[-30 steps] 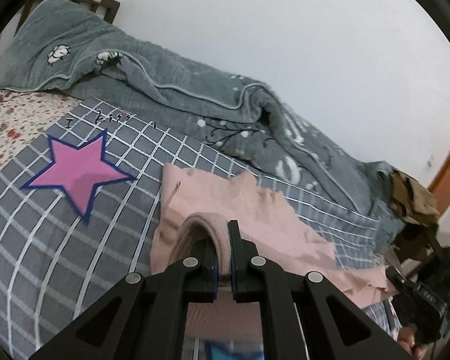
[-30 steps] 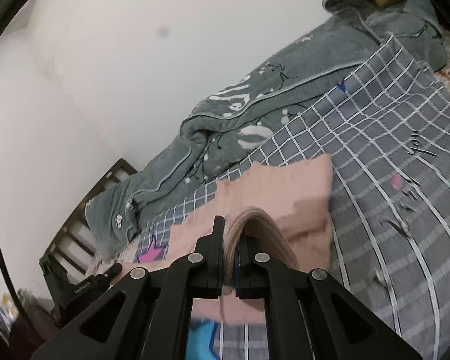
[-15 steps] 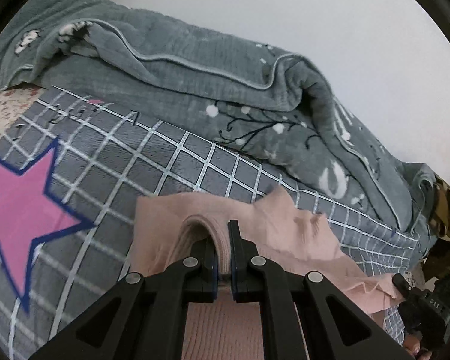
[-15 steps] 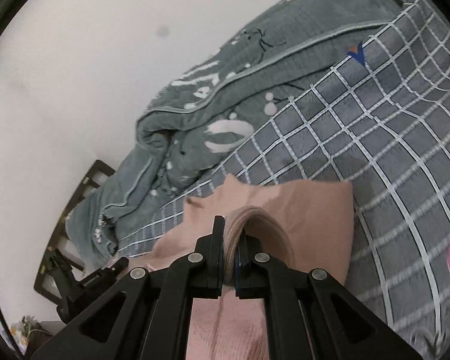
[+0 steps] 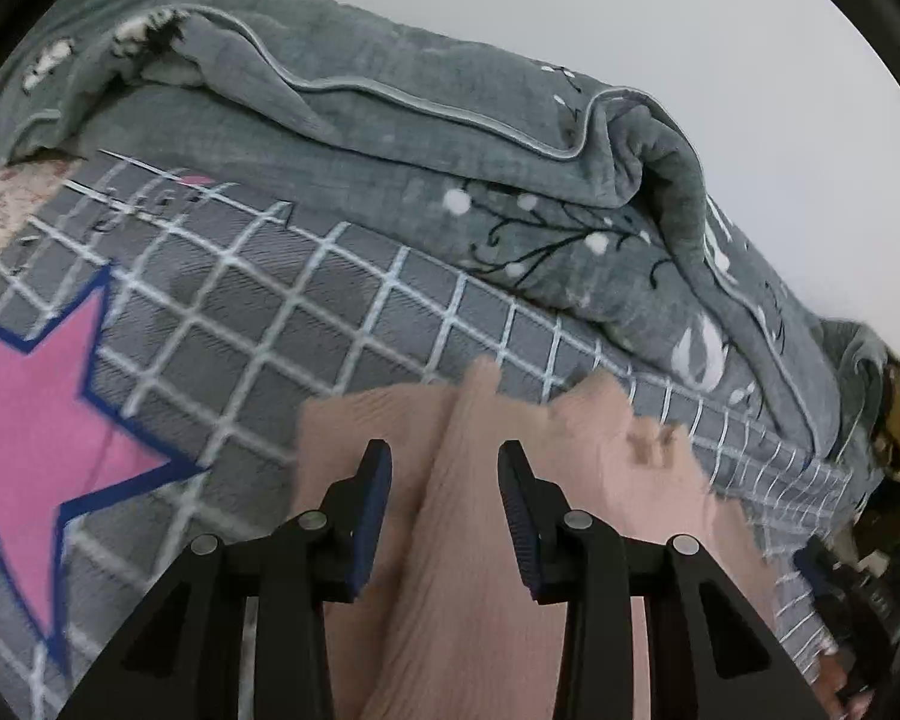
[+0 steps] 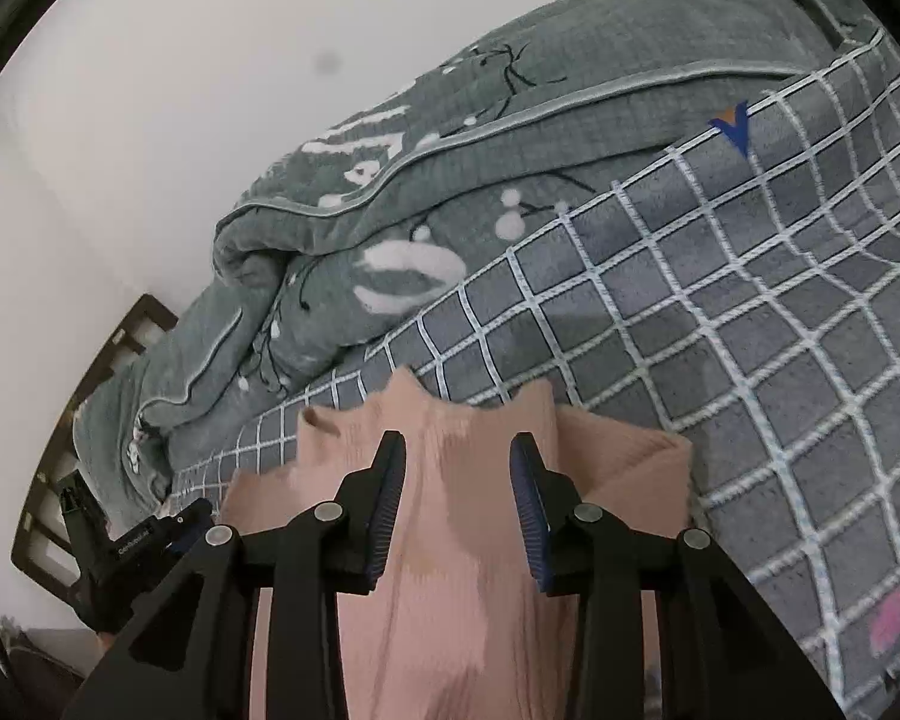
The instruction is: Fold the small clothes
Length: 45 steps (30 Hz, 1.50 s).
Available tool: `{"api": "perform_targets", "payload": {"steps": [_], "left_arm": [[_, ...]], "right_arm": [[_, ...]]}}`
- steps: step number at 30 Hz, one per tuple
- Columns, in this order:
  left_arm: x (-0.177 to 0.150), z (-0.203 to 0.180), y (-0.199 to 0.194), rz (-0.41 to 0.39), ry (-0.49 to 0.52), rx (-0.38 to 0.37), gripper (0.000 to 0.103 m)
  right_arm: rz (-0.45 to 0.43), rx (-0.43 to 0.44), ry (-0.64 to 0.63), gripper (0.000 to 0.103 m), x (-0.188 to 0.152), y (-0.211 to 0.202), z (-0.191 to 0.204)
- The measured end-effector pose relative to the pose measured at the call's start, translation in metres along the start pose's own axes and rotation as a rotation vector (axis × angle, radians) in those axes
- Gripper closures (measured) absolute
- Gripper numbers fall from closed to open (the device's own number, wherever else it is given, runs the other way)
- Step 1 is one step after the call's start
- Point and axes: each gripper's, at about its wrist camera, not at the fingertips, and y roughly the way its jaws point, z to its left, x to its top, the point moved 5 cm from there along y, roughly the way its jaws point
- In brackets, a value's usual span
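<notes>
— Pink knit cloth is what you've just let go of. A second ago both your tongs were pinched shut on a raised fold of the pink garment (image 5: 486, 540); now the left tongs (image 5: 444, 480) and the right tongs (image 6: 456, 480) are both opening, partway apart, and the cloth runs loose between the pads without being pressed by either pair.

— So the fold is down?

— It looks that way to me. You carried the gripped edge across and lowered it, and the garment now lies doubled on the grey checked blanket (image 5: 306, 312) on the bed. From the right camera a second layer (image 6: 630, 462) shows under the top one at the right side, so one fold seems to be made. The cloth's far edge lies just short of the rumpled grey quilt (image 5: 450, 138) along the wall side of the bed.

— Is it lying clean?

— Not wholly. The far edge is jagged, with two little peaks sticking up (image 6: 408, 390), and the picture is smeared there, so I can't tell you how well the layers match.

— What does that mean for the job?

— My judgement: this fold is finished, and the garment probably needs another fold or some smoothing. Draw both tongs back without snagging the knit, or you'll drag the top layer out of place. The pink star (image 5: 30, 420) printed on the blanket lies off to your left, clear of the cloth.
</notes>
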Motion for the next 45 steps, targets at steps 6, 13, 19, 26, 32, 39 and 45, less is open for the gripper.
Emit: {"api": "perform_targets", "payload": {"steps": [6, 13, 19, 26, 32, 39, 45], "left_arm": [[-0.031, 0.013, -0.039, -0.005, 0.028, -0.001, 0.063], [-0.082, 0.029, -0.064, 0.037, 0.044, -0.012, 0.057], [-0.105, 0.041, -0.077, 0.046, 0.027, -0.036, 0.056], [-0.098, 0.046, -0.062, 0.050, 0.012, -0.047, 0.056], [-0.094, 0.044, -0.052, 0.048, 0.003, -0.035, 0.056], [-0.097, 0.039, -0.054, 0.048, -0.005, -0.023, 0.060], [-0.098, 0.039, -0.052, 0.041, -0.054, -0.023, 0.062]], "right_arm": [[-0.004, -0.076, -0.081, 0.061, -0.030, -0.039, 0.001], [0.026, -0.118, -0.137, 0.060, -0.095, -0.069, -0.013], [0.082, -0.070, -0.083, 0.060, -0.118, -0.070, -0.018], [0.090, -0.156, -0.173, 0.060, -0.127, -0.059, -0.014], [0.102, -0.161, -0.141, 0.060, -0.125, -0.050, -0.020], [0.102, -0.203, -0.167, 0.059, -0.128, -0.045, -0.017], [0.113, -0.184, -0.153, 0.059, -0.127, -0.043, -0.020]]}}
